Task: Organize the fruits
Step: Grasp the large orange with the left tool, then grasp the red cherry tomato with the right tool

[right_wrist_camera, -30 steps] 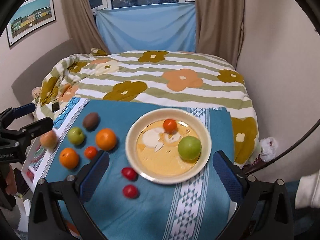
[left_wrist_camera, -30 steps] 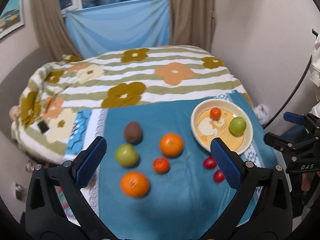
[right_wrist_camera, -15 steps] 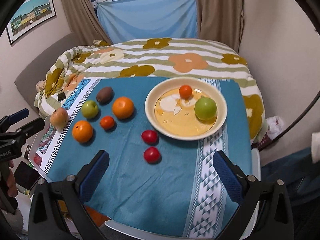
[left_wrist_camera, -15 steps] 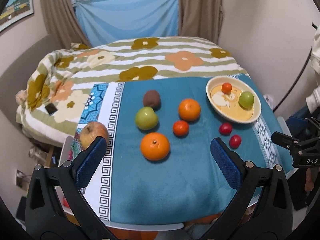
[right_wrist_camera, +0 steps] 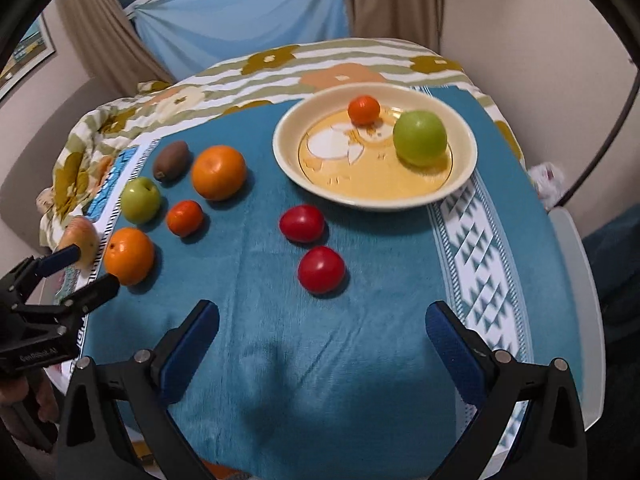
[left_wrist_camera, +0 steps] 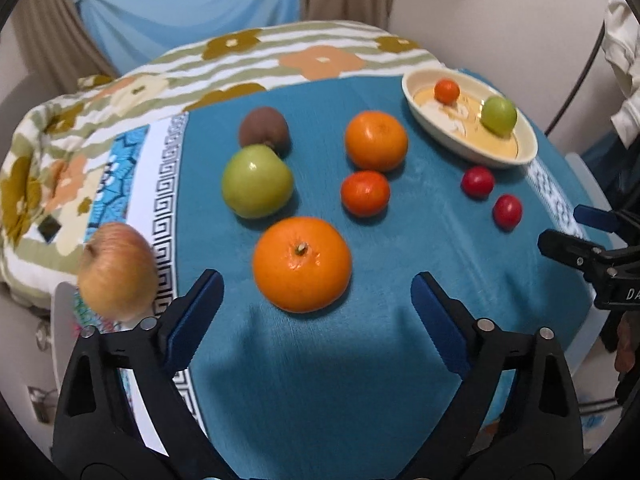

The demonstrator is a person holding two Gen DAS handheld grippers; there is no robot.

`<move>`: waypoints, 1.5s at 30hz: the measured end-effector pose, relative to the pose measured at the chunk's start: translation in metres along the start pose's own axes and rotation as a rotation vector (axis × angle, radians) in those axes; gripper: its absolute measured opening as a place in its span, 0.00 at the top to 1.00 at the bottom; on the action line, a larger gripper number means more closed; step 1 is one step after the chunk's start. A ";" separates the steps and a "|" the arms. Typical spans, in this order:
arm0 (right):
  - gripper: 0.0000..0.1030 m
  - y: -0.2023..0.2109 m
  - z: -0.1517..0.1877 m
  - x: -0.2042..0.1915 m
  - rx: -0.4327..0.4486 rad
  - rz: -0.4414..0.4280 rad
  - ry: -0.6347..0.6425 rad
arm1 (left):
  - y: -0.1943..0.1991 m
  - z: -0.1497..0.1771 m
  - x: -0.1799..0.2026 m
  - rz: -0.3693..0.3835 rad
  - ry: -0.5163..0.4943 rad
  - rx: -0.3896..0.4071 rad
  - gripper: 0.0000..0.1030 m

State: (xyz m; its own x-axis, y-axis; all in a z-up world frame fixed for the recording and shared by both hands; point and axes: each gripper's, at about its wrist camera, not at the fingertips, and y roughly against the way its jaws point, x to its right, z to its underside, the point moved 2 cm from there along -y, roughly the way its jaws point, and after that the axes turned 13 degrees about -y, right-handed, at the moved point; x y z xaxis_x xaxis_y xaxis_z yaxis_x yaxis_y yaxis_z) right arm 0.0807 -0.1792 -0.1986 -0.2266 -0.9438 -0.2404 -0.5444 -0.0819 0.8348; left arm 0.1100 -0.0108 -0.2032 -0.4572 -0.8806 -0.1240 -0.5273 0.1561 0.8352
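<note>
My left gripper (left_wrist_camera: 313, 276) hangs low over the blue cloth, its jaws closing with nothing pressed between them. A large orange (left_wrist_camera: 302, 264) lies just past its fingertips. Around that orange sit a green apple (left_wrist_camera: 257, 181), a kiwi (left_wrist_camera: 264, 130), a second orange (left_wrist_camera: 376, 140), a small mandarin (left_wrist_camera: 365, 193) and a reddish apple (left_wrist_camera: 118, 270) at the left edge. My right gripper (right_wrist_camera: 320, 308) is open and empty, just short of two red tomatoes (right_wrist_camera: 321, 269) (right_wrist_camera: 302, 223). Beyond them the cream plate (right_wrist_camera: 280, 148) holds a green apple (right_wrist_camera: 419, 137) and a small mandarin (right_wrist_camera: 363, 109).
The blue cloth (right_wrist_camera: 360, 360) covers a small white table (right_wrist_camera: 576, 280) whose near edge is close below both grippers. A bed with a flowered cover (left_wrist_camera: 320, 60) lies behind it. A wall rises at the right, and curtains hang at the back.
Both grippers have sunk towards the table and the fruits now look larger and nearer. The left jaws have narrowed a little. No fruit has moved.
</note>
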 end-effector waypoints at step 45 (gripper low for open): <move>0.70 -0.044 -0.012 -0.003 -0.056 0.026 -0.005 | -0.019 0.006 -0.002 0.017 0.000 -0.030 0.36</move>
State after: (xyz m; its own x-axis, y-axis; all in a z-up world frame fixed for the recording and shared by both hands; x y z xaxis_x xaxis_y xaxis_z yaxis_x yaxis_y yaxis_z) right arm 0.1153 -0.1770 -0.2285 -0.2439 -0.9444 -0.2205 -0.4924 -0.0753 0.8671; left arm 0.1170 -0.0096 -0.2219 -0.4662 -0.8779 -0.1096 -0.4975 0.1577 0.8530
